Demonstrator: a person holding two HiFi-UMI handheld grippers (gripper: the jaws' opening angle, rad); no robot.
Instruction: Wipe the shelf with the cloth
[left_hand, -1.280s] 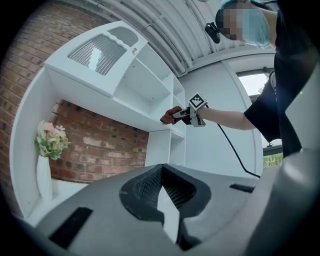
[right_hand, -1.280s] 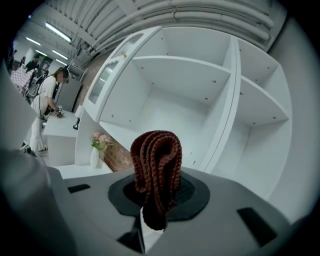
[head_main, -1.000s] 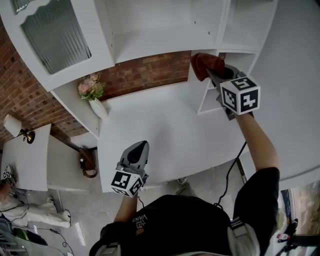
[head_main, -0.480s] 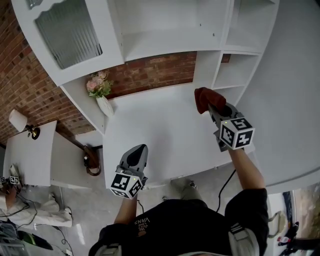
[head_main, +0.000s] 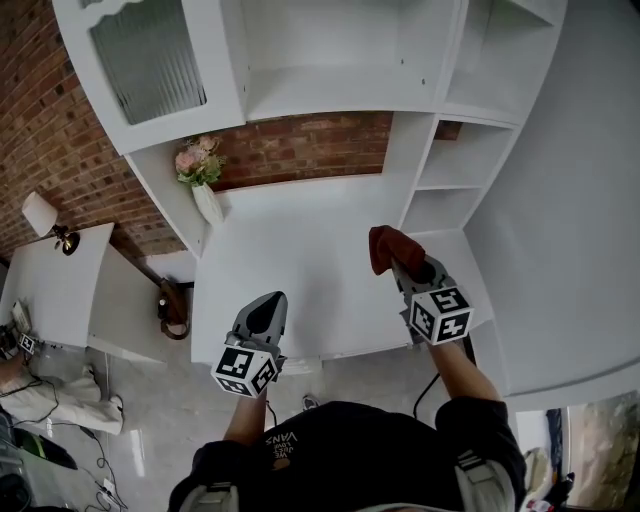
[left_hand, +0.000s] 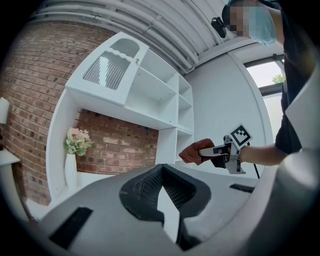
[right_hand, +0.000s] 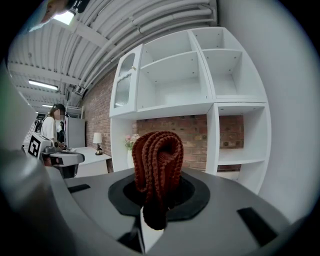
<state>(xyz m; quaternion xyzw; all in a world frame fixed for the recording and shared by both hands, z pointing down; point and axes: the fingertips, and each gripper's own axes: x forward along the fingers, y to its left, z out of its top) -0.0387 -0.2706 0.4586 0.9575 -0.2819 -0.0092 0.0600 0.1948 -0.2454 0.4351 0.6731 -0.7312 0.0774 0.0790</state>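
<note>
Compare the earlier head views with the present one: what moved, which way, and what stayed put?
The right gripper, still shut on the red-brown cloth, has drawn back from the low shelf compartment towards the person and is now over the white desk's front part. Nothing was let go. The left gripper stays shut and empty near the desk's front edge; the flower vase is unmoved.
</note>
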